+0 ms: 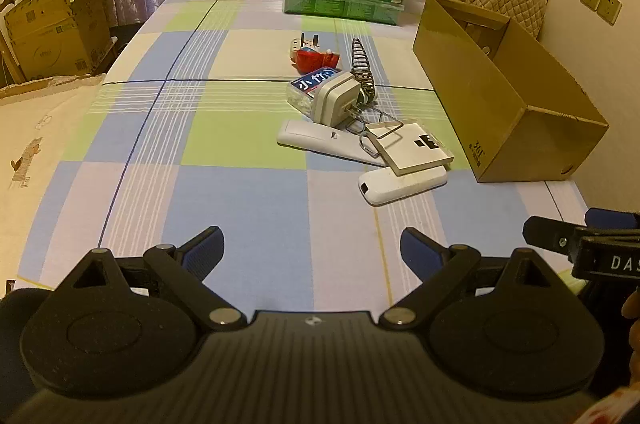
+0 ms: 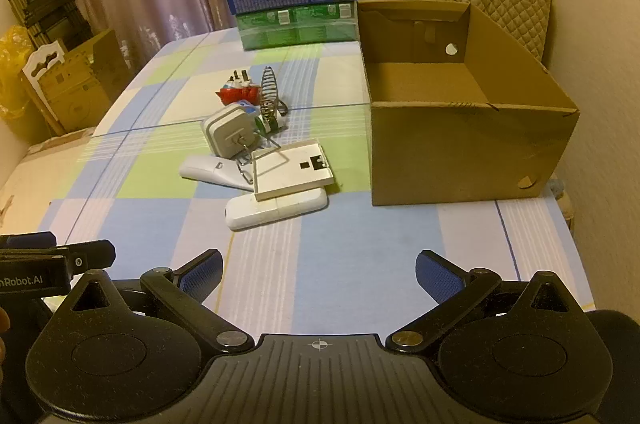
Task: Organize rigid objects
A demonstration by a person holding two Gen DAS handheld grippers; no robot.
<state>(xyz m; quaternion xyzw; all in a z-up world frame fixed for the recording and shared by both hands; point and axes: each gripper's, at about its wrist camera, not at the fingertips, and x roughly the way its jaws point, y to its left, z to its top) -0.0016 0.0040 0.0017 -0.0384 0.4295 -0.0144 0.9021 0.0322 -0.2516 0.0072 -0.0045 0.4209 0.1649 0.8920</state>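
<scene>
Left wrist view has my left gripper (image 1: 312,248) low over the checked cloth of the counter (image 1: 224,191), fingers wide and holding nothing. My right gripper (image 2: 319,274) is the same in its own view: fingers spread, nothing between them. Ahead lies the clutter: nearest, a white remote (image 2: 276,209) with a flat white tray (image 2: 292,169) resting on it, then a second remote (image 2: 208,171), a grey plug adapter (image 2: 229,135), a wire spring (image 2: 269,95) and a red toy (image 2: 236,93) farther off. The open cardboard box (image 2: 472,159) stands just right of the pile and looks unfilled. I'd judge the tray should go first with the right fingers, gripped by its edge, since it pins the near remote.
</scene>
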